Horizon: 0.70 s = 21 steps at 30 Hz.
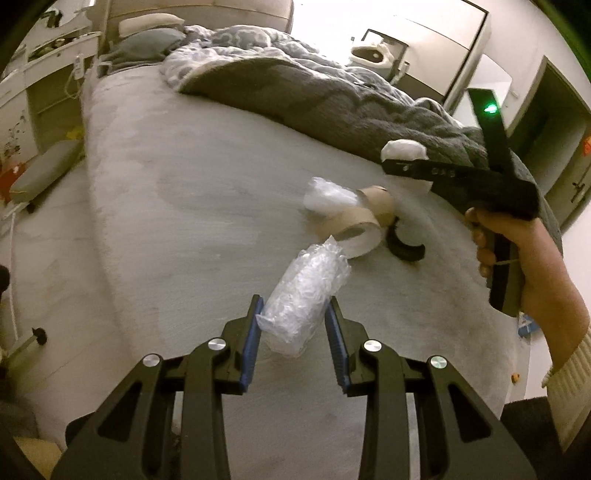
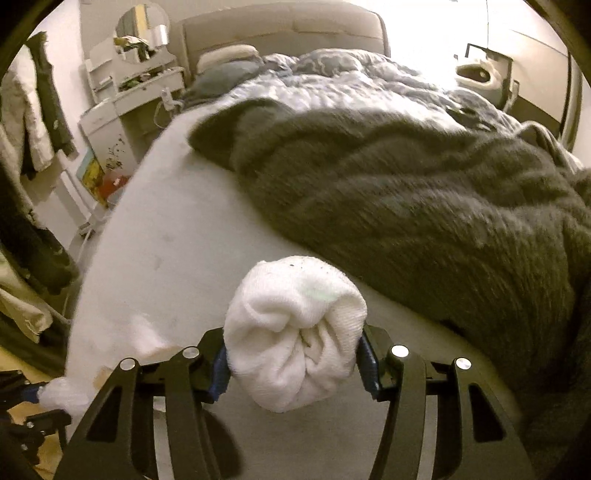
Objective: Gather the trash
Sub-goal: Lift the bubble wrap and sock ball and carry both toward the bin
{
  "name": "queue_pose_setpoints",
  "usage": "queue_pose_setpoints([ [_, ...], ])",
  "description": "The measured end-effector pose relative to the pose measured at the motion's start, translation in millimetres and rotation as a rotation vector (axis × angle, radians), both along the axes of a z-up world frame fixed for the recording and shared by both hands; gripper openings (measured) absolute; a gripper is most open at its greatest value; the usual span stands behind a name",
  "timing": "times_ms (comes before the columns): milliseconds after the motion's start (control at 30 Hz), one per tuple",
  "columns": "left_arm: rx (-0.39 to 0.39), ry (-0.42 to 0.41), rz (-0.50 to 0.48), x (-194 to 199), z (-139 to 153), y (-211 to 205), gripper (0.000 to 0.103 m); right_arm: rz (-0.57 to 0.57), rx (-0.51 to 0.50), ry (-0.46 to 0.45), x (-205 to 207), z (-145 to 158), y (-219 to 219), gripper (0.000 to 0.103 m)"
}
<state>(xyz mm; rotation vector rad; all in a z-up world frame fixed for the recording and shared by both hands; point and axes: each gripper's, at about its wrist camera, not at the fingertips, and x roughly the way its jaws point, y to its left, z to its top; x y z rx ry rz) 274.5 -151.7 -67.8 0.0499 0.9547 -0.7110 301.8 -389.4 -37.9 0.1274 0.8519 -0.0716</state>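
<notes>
Right gripper clamps white sock.

Each view is taken from just behind a gripper's own fingers, angled downward over the grey bed sheet, at close range. Beyond the left fingers the right gripper is seen (far to the right side). The dark blanket and headboard are shared by both views.
</notes>
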Motion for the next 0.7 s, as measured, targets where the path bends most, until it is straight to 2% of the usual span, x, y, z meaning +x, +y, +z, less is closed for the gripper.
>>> queue_pose_setpoints([
  [233, 0.023, -0.020, 0.108, 7.0, 0.0, 36.2, 0.036, 0.081, 0.031, -0.062, 4.0, 26.6, 41.0, 0.057],
  [467, 0.061, -0.024, 0.188, 7.5, -1.3, 68.9, 0.036, 0.206, 0.062, -0.109, -4.0, 49.5, 102.0, 0.057],
  [700, 0.127, -0.045, 0.233, -7.6, -9.7, 97.5, 0.036, 0.314, 0.086, -0.106, -23.8, 52.3, 150.6, 0.056],
])
